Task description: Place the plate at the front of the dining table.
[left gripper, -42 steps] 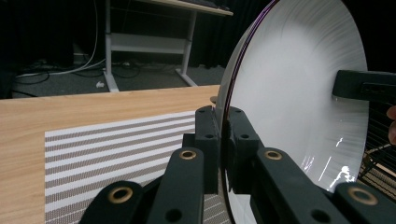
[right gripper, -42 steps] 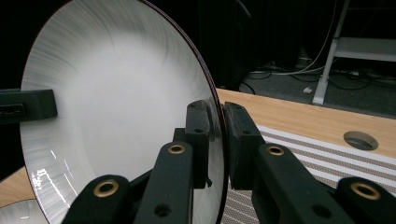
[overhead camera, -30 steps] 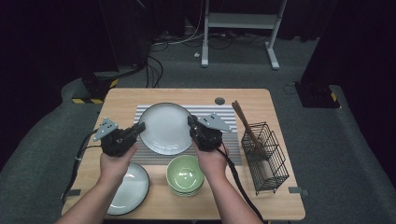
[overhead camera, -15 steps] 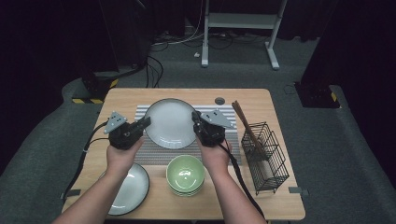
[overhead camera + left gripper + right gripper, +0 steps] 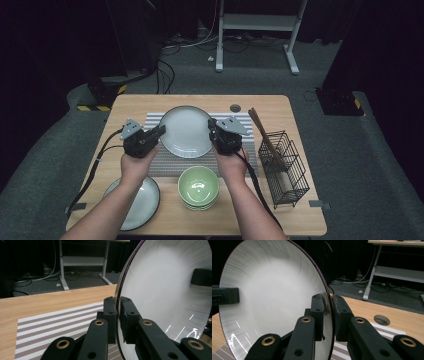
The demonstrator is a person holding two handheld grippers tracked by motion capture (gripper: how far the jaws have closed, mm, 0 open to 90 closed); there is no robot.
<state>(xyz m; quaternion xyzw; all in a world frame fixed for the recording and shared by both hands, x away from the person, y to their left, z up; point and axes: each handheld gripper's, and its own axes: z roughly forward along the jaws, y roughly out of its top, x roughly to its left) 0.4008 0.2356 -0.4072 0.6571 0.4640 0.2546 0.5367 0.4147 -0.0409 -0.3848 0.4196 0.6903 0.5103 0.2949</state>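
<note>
A large white plate with a dark rim is held between both grippers over the striped placemat. My left gripper is shut on its left rim, and in the left gripper view the pads pinch the plate at its edge. On the opposite rim my right gripper is shut too. In the right gripper view the jaws clamp the plate at its near edge, and the left gripper's jaw tip shows across the dish.
A stack of green bowls sits just in front of the mat. A second dark-rimmed plate lies at the front left. A black wire basket holding chopsticks stands at the right. A round cable hole is near the table's far edge.
Both hands have carried the plate a little farther from the person and slightly right over the mat. The left hand moved more than the right.
</note>
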